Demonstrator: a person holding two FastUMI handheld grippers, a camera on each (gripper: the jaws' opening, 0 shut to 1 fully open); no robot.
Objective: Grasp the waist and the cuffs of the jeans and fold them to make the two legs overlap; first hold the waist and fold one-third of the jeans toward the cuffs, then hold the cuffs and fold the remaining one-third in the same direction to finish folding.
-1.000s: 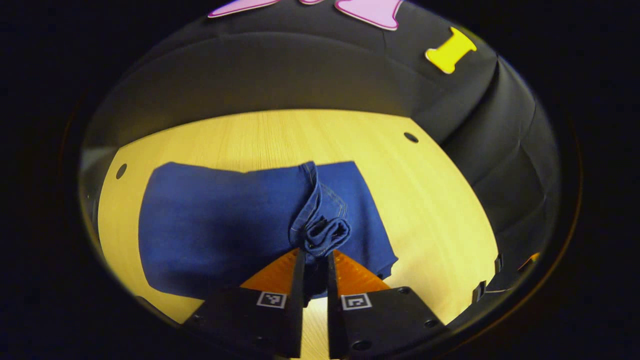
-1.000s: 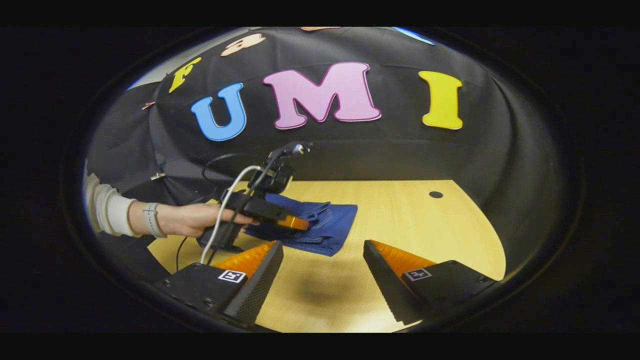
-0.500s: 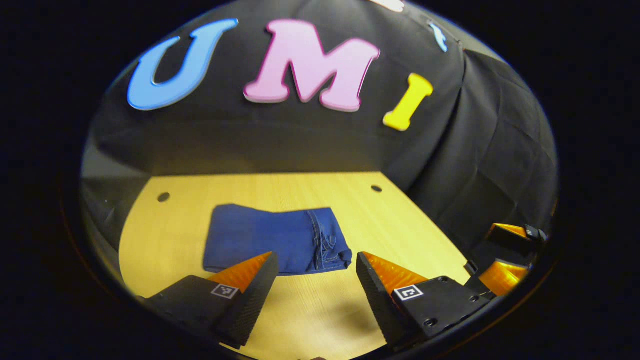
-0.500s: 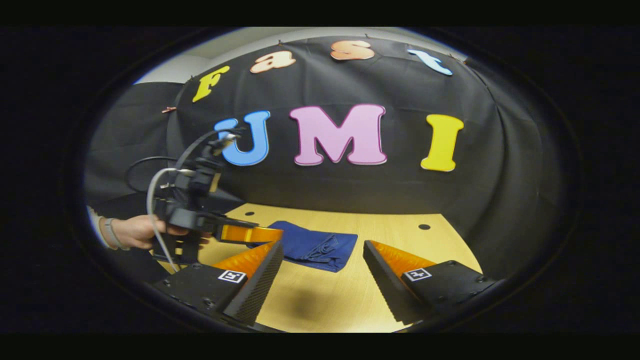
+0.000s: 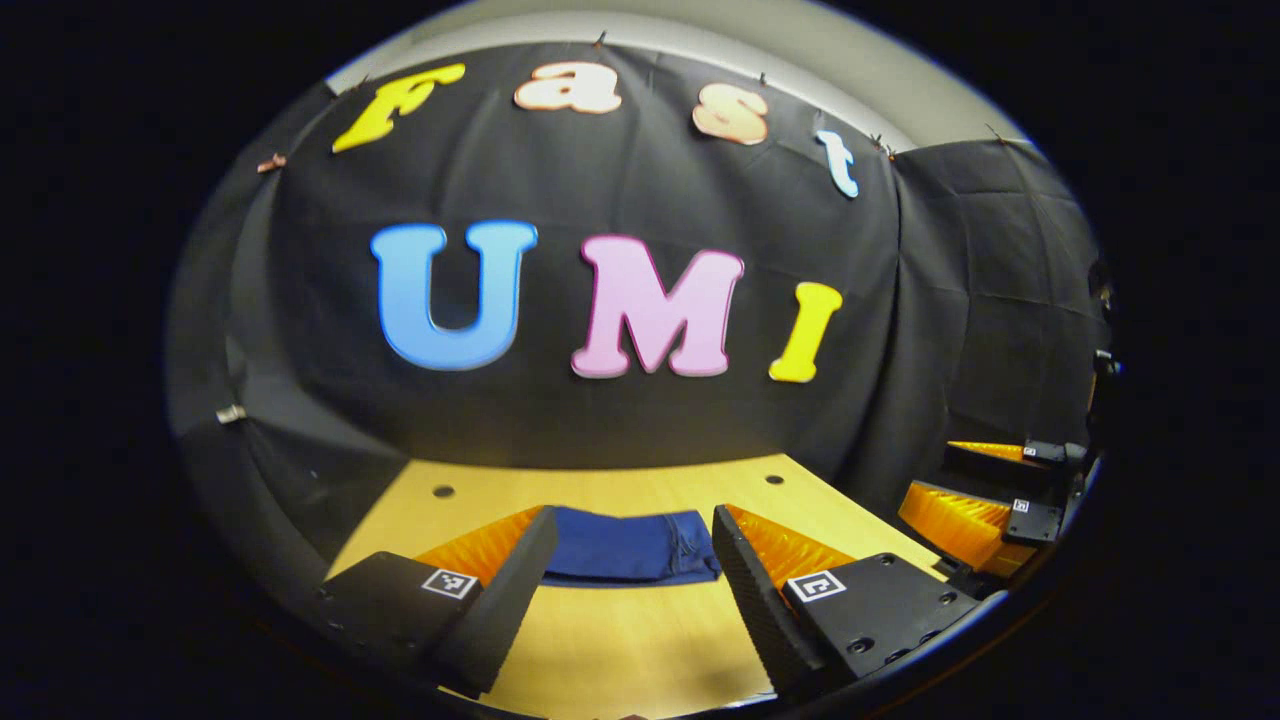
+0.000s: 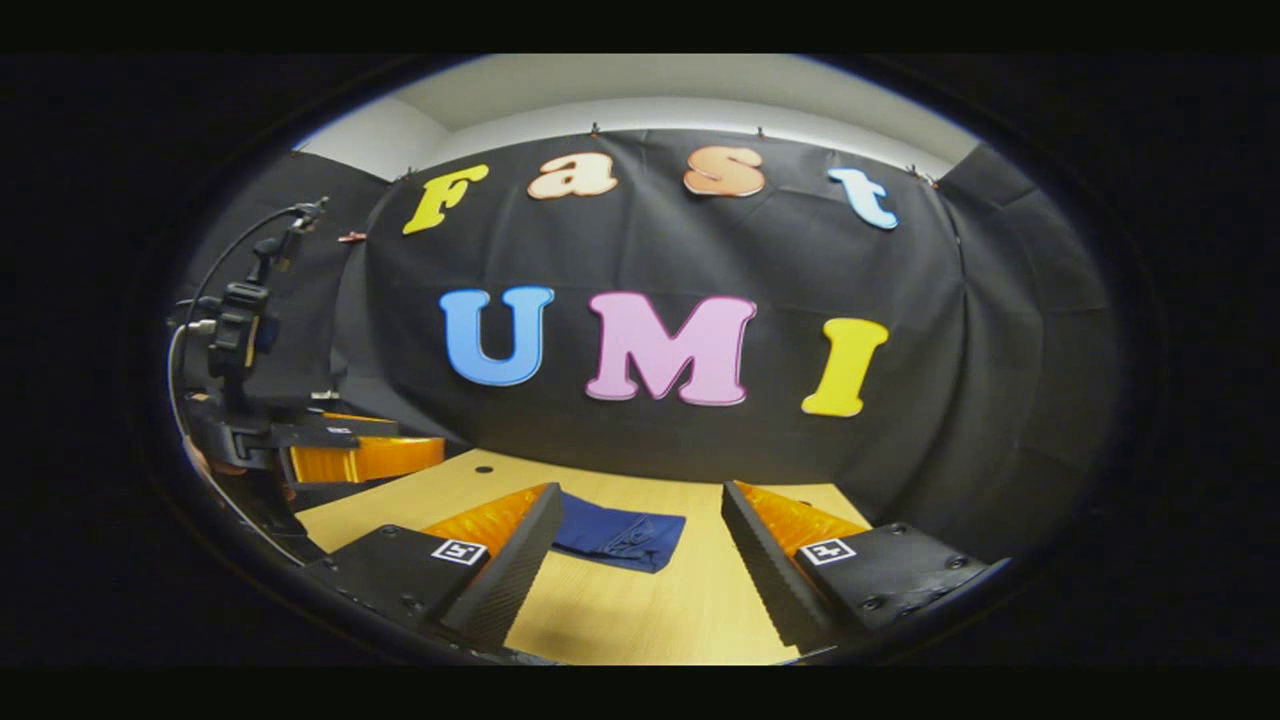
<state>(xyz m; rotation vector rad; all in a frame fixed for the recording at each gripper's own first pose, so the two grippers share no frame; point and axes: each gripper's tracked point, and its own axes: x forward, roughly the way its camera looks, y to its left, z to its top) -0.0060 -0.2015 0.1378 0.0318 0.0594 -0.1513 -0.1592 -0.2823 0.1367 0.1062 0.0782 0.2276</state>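
On the pale wooden table (image 5: 620, 640) lay folded blue denim jeans (image 5: 632, 547), soft but thick; left gripper (image 5: 632, 560) and right gripper (image 6: 640, 540) gaped wide, empty; any regrasp belongs at folded edges.

Jeans (image 5: 632, 546): dark blue denim, matt, pale stitching along seam. Table (image 6: 640, 615): pale wood-grain top, smooth, slight sheen. Left gripper (image 5: 634, 585): matt black plastic bodies, ribbed black pads, translucent orange ridged fingers (image 5: 785, 546), glossy. Right gripper (image 6: 638, 560): same finish. Wall (image 6: 1000, 330): black cloth, matt, creased
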